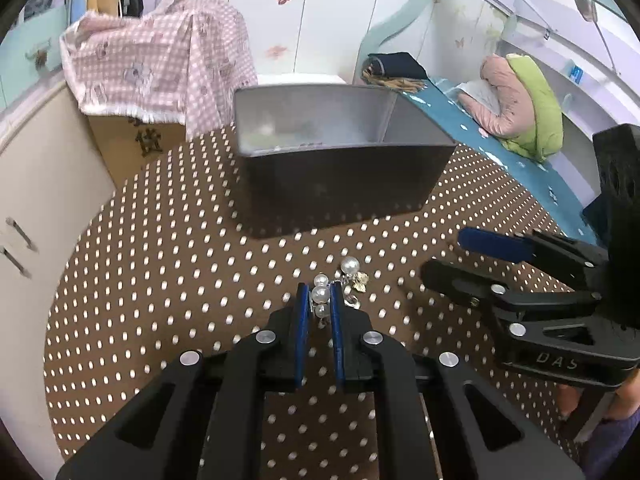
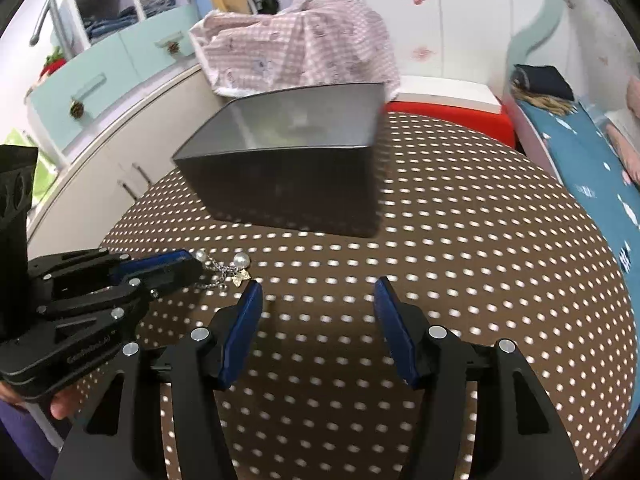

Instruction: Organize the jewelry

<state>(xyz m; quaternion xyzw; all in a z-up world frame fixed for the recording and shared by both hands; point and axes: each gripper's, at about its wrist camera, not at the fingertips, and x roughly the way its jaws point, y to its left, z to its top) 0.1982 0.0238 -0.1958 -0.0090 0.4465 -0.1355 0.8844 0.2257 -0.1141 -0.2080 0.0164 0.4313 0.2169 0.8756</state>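
The left gripper [image 1: 320, 300] is clenched on a pearl jewelry piece [image 1: 321, 294]: its blue pads [image 1: 303, 308] press on a string of pearls, and the rest of the piece, a larger pearl, a bit of fine chain and a small gold charm [image 1: 362, 280], trails onto the brown white-dotted cloth of the worktop [image 1: 160, 280] just past the fingertips. From the right wrist view the same chain and pearls [image 2: 224, 266] stick out of the left gripper [image 2: 192, 268] toward the middle of the worktop.

The right gripper [image 2: 318, 300] is released, its jaws standing well apart over bare cloth with nothing between them; it sits near the left gripper, on the side toward the worktop's right edge [image 1: 444, 256].

Farther out, toward the far edge of the worktop, stands a dark grey open box [image 1: 344, 184] with a pale inside; some small things lie in it, too blurred to name. Behind the box, off the worktop, a pink checked cloth [image 1: 160, 56] is draped over a cardboard carton [image 1: 136, 140]
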